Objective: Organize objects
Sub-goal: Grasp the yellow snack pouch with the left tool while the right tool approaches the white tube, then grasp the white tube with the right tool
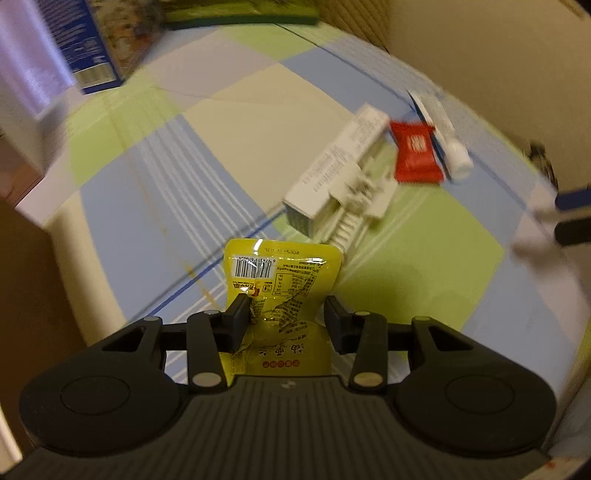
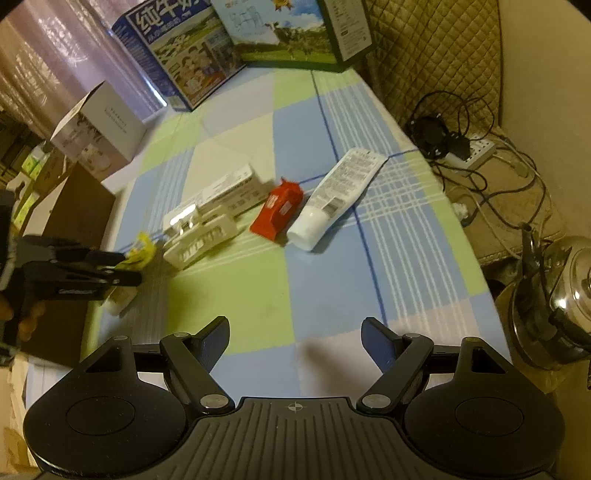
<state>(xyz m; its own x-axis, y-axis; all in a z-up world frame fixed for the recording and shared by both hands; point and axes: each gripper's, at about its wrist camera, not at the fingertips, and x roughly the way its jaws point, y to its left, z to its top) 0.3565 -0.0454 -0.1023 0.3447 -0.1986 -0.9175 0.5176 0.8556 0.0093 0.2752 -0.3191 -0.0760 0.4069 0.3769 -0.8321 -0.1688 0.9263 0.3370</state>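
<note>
My left gripper (image 1: 286, 317) is shut on a yellow snack packet (image 1: 280, 291) and holds it above the checked tablecloth (image 1: 184, 166). In the right wrist view the left gripper (image 2: 122, 275) shows at the left edge with the yellow packet (image 2: 140, 251). Ahead lie a long white box (image 1: 332, 170), a white blister pack (image 1: 354, 210), a red packet (image 1: 415, 153) and a white tube (image 1: 443, 136). My right gripper (image 2: 293, 341) is open and empty over the near table edge, short of the red packet (image 2: 279, 212) and white tube (image 2: 338, 192).
Milk cartons (image 2: 184, 55) and a green box (image 2: 291, 33) stand at the far end. A white box (image 2: 99, 129) stands at the far left. A small white object (image 2: 120, 299) lies under the left gripper. Off the right edge are cables, a power strip (image 2: 476, 149) and a steel kettle (image 2: 565, 291).
</note>
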